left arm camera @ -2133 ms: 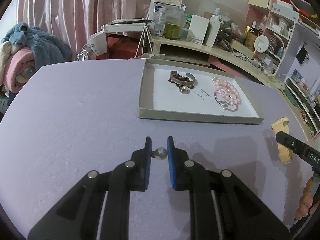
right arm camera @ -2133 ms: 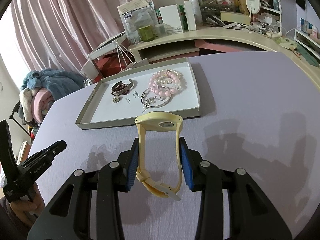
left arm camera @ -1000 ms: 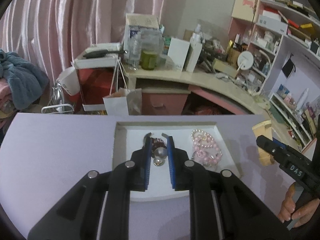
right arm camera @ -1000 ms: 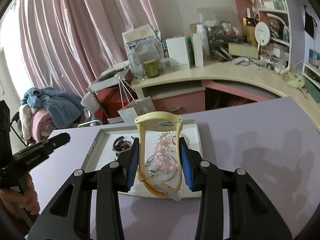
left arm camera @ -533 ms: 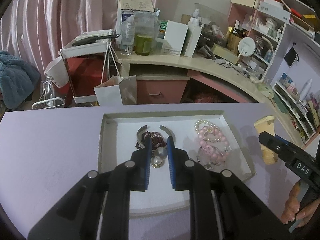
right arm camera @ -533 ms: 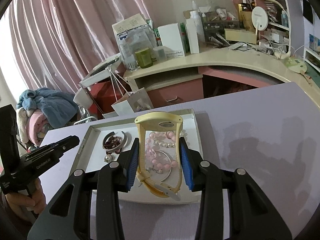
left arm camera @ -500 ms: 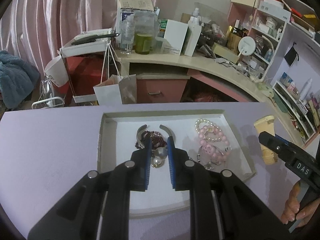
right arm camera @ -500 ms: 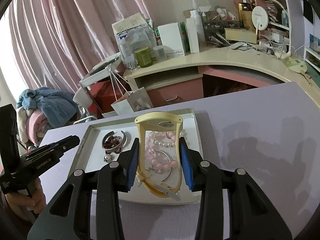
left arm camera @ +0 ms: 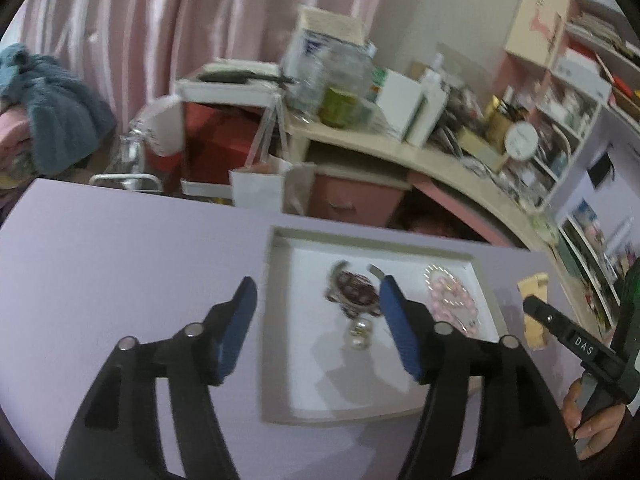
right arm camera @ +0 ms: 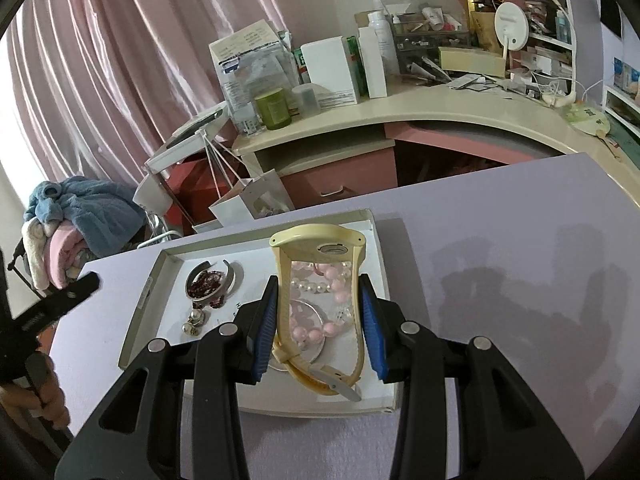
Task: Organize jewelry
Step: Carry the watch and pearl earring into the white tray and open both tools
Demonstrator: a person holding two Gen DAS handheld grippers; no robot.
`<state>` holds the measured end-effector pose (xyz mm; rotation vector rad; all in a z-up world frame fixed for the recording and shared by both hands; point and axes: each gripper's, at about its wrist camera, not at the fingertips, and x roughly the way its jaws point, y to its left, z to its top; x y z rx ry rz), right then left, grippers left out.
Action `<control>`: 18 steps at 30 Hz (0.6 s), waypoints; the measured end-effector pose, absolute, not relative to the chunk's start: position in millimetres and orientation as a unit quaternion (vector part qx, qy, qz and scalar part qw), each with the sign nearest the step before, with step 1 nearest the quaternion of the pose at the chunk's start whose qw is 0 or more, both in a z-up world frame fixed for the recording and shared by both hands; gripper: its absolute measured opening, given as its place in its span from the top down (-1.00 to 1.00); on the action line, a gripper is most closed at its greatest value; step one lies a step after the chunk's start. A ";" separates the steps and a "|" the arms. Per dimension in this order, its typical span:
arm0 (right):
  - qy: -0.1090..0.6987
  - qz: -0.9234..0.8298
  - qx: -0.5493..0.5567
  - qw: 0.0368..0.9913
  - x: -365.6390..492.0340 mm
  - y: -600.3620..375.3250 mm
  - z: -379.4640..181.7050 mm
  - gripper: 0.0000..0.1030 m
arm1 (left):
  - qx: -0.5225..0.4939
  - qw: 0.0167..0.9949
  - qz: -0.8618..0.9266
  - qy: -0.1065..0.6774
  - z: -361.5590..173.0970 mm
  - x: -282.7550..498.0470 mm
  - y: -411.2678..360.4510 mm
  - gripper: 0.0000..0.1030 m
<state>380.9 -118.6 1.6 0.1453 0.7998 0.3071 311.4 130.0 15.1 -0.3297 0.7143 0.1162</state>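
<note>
Gripping glossy, perhaps plastic, yellow watch (right arm camera: 318,304).

The surface (right arm camera: 520,240) is covered in pale lilac cloth. Directly on it lies one shallow grey-rimmed tray (right arm camera: 138,312) with a white floor, set ahead of and below the right claw (right arm camera: 320,320) and just ahead of the left claw (left arm camera: 316,328), near the surface's far edge. The tray's near rim (left arm camera: 340,416) sits between the left claw's arms. To the right of the right claw the lilac cloth carries only soft shadows; to the left of the left claw it shows as bare cloth (left arm camera: 120,264).
</note>
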 end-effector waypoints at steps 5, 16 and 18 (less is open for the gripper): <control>0.409 0.164 0.051 0.896 382.7 -102.0 -10.1 0.23 | -0.167 0.924 0.088 0.332 19.9 288.5 145.1 -0.51; 0.435 0.182 0.021 0.882 387.5 -58.7 -31.6 0.22 | -0.190 0.918 0.097 0.334 11.5 272.8 149.5 -0.60; 0.441 0.186 0.020 0.878 389.1 -51.2 -35.4 0.22 | -0.192 0.918 0.096 0.335 10.2 273.8 149.5 -0.60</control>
